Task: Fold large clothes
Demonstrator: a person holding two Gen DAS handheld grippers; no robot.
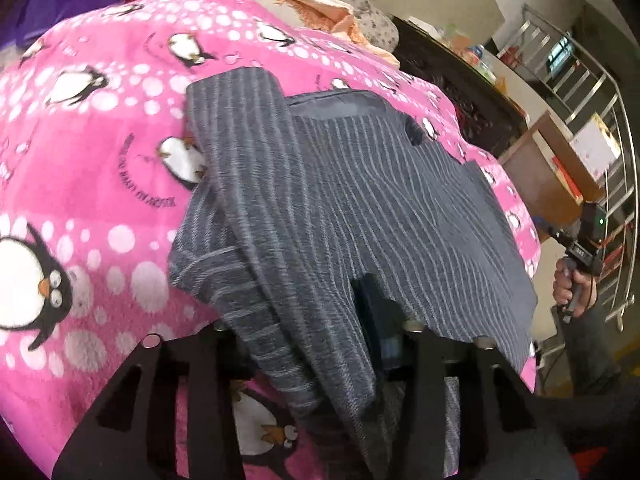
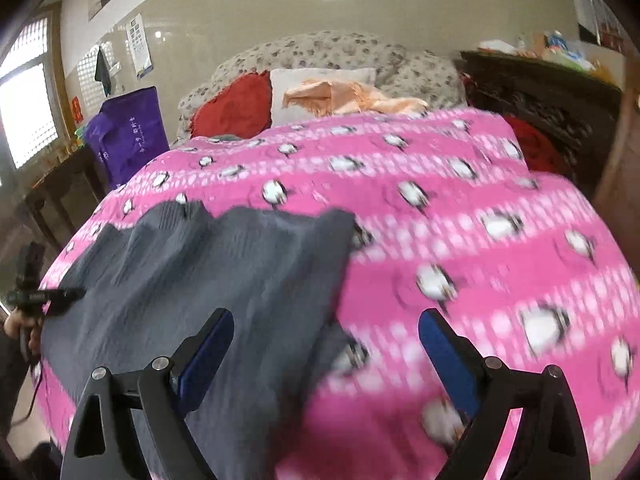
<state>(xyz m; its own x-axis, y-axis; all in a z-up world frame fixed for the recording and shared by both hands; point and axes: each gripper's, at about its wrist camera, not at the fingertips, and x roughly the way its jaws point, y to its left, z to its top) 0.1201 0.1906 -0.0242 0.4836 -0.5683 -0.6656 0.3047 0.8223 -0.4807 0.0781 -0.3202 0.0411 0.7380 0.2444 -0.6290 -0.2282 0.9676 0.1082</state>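
A dark grey striped garment [image 1: 360, 200] lies on a pink penguin blanket [image 1: 100, 160]. In the left wrist view a fold of it drapes over my left gripper [image 1: 320, 344], whose tips are hidden under the cloth; it looks shut on the fabric. In the right wrist view the garment [image 2: 200, 280] lies at the left, partly folded. My right gripper [image 2: 326, 340] is open and empty, hovering over the garment's right edge and the blanket [image 2: 480, 240]. The right gripper also shows far right in the left wrist view [image 1: 580, 248], the left one at the left edge of the right wrist view [image 2: 40, 298].
Red and white pillows [image 2: 248, 104] and an orange cloth [image 2: 340, 98] lie at the bed's head. A purple bag [image 2: 128, 136] stands at the left. A dark wooden cabinet [image 2: 540, 92] and a metal rack [image 1: 580, 100] stand to the right.
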